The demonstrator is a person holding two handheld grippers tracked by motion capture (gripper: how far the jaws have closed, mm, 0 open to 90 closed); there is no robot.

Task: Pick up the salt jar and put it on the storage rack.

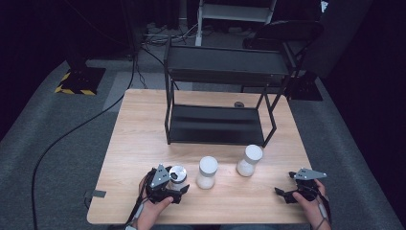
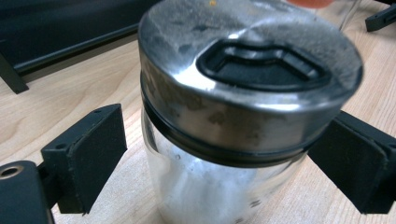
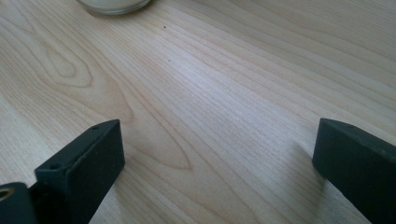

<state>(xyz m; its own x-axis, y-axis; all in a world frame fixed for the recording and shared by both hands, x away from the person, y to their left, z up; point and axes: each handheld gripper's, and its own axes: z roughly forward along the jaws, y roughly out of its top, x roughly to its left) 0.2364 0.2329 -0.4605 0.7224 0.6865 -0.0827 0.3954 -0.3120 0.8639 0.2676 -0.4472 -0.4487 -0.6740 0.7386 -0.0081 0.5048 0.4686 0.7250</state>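
Note:
A glass jar with a steel lid [image 1: 177, 174] stands near the table's front left and holds white powder. My left gripper [image 1: 175, 181] is around it and open. In the left gripper view the jar [image 2: 243, 93] sits between the two black pads [image 2: 93, 158], with a narrow gap showing at the left one. My right gripper [image 1: 286, 184] is open near the front right edge. In the right gripper view its jaws [image 3: 219, 154] stand wide over bare wood, and the base of a jar [image 3: 112, 4] shows at the top edge.
Two white-lidded jars [image 1: 207, 171] [image 1: 249, 160] stand mid-table, between my grippers and a black two-tier shelf [image 1: 215, 124]. A small dark round thing [image 1: 239, 104] lies behind the shelf. A thick cable [image 1: 72, 129] runs over the carpet at left.

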